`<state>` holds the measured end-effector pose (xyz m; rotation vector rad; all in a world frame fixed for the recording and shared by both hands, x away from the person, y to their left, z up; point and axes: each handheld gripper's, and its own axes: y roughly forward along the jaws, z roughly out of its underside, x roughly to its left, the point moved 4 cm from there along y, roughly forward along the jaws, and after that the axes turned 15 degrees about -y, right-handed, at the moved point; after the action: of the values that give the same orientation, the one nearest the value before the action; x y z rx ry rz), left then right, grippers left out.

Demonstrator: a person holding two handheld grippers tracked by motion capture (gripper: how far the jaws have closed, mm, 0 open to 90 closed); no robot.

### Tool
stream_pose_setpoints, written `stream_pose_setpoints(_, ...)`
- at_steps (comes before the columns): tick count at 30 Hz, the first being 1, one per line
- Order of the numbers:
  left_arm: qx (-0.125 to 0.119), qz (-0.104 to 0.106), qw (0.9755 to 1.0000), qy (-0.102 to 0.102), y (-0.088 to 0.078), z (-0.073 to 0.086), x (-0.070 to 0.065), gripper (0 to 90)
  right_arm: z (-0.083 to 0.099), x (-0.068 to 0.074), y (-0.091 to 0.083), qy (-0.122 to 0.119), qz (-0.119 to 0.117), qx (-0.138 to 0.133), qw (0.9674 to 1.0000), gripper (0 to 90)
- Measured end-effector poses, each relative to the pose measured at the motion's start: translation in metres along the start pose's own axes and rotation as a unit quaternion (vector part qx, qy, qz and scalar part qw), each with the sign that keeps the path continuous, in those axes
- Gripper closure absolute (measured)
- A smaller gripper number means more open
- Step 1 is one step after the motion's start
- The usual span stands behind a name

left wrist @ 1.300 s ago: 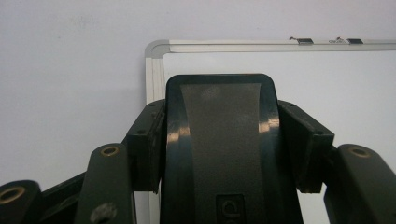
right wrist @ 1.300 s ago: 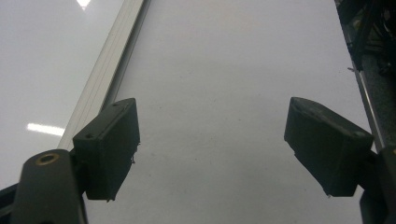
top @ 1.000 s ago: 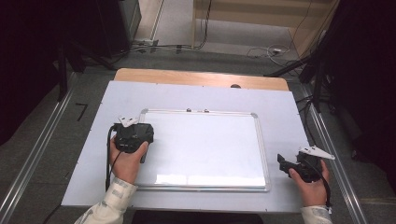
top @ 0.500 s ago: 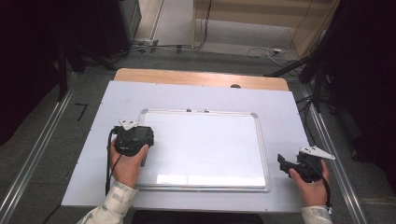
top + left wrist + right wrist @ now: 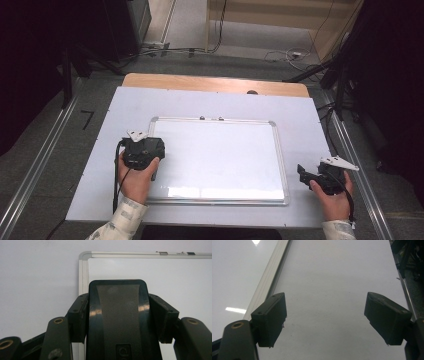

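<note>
A blank whiteboard (image 5: 220, 155) with a silver frame lies flat on the white table (image 5: 200, 102). My left gripper (image 5: 144, 147) rests over the board's left edge, shut on a black eraser (image 5: 117, 315) with a grey face, which stands upright between the jaws. Beyond it are the whiteboard (image 5: 150, 275) and its top left corner. My right gripper (image 5: 306, 175) sits on the table just right of the board, near the front edge. In the right gripper view the right gripper (image 5: 324, 317) stands open with nothing between its fingers, the board frame (image 5: 270, 275) to its left.
Two small clips (image 5: 210, 118) sit on the board's top edge. A wooden strip (image 5: 215, 84) borders the table's far side. Metal rails (image 5: 357, 165) run along both sides, with cables and dark stands on the floor beyond.
My left gripper has edged slightly right and nearer with the eraser. The right gripper has stayed put.
</note>
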<state>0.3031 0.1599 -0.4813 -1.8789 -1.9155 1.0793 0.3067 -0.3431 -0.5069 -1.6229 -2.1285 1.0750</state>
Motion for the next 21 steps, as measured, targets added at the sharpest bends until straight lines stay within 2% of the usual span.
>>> stream_pose_setpoints(15, 0.010, -0.005, 0.9999, 0.005, 0.001, 0.016, -0.006, 40.3, 0.000, -0.001, -0.001, -0.001, 0.006, 0.001, 1.0000, 16.8)
stream_pose_setpoints(21, 0.012, -0.011, 0.9999, -0.001, 0.001, 0.024, -0.005, 40.2, 0.000, -0.001, -0.001, -0.005, 0.008, -0.001, 1.0000, 16.8)
